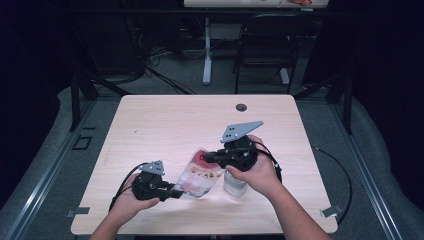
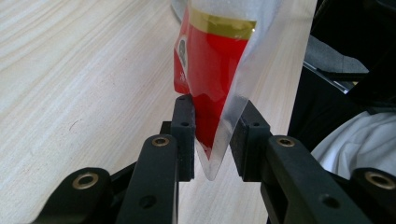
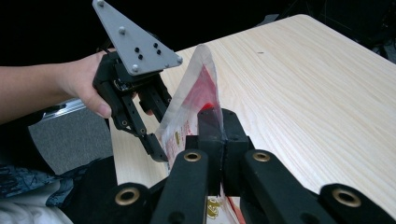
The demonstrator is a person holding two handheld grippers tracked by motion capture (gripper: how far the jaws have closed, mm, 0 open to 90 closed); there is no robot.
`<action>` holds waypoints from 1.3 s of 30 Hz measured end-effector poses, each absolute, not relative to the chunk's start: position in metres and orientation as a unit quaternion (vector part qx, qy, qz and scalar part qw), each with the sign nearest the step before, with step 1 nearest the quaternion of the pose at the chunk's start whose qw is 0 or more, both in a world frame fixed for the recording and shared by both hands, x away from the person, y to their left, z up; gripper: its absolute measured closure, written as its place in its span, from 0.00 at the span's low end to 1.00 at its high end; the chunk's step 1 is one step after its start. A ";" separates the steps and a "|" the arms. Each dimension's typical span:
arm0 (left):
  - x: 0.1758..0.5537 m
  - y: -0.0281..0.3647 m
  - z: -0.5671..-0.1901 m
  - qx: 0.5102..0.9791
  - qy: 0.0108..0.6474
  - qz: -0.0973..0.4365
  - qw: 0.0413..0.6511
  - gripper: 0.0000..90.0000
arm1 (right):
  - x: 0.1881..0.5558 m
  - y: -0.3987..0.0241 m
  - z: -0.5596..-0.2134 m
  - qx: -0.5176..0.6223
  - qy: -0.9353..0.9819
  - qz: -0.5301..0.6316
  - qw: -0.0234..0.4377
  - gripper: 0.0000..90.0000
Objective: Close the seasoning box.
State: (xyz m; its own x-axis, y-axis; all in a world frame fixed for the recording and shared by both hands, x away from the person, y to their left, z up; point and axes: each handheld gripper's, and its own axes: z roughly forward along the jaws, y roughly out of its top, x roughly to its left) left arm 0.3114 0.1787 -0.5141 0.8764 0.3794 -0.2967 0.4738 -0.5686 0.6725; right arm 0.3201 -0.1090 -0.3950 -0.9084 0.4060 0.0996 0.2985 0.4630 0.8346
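At the near middle of the surface [image 1: 165,120]: a clear packet with a red label [image 1: 201,176] is held up between two claws, above the pale wood.

Packet: clear plastic with a red and gold print; it slants from its low near-left end up to its far-right end. In the left gripper view [image 2: 212,70] its see-through corner hangs down between the jaws.

Left claw [image 1: 176,190]: held in the person's left hand [image 1: 129,199] at the near left, pointing right toward the packet. Its jaws stand a little apart, one on each side of the packet's lower corner; the left pad lies against the red part, while a gap shows between the right pad and the film. I cannot tell that it is truly clamped. In the right gripper view this claw [image 3: 159,150] reaches to the packet's edge from the left.

Right claw [image 1: 206,158]: held in the person's right hand [image 1: 257,172], right of the middle, pointing left. Its jaws are pressed together on the packet's upper edge, seen close in the right gripper view [image 3: 215,122], with the film rising beyond them.

Jar: a small clear jar [image 1: 234,184] stands on the surface just beneath the right hand, partly hidden by it.

Far side: a black chair [image 1: 265,42] stands on the floor beyond the surface.
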 end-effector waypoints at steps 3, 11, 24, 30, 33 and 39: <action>0.311 0.179 -0.514 0.886 0.246 -0.051 0.390 0.82 | 0.321 -0.110 -0.398 0.210 0.853 0.475 0.056 1.00; 0.311 0.184 -0.512 0.886 0.250 -0.050 0.387 0.84 | 0.324 -0.114 -0.407 0.219 0.852 0.471 0.055 1.00; 0.310 0.191 -0.507 0.887 0.257 -0.041 0.381 0.84 | 0.325 -0.120 -0.417 0.230 0.852 0.467 0.053 1.00; 0.309 0.192 -0.503 0.888 0.259 -0.033 0.377 0.84 | 0.325 -0.125 -0.421 0.236 0.848 0.473 0.049 1.00; 0.309 0.192 -0.500 0.888 0.259 -0.030 0.378 0.85 | 0.324 -0.127 -0.423 0.239 0.844 0.477 0.050 1.00; 0.309 0.194 -0.494 0.887 0.261 -0.025 0.379 0.85 | 0.325 -0.130 -0.424 0.242 0.841 0.481 0.050 1.00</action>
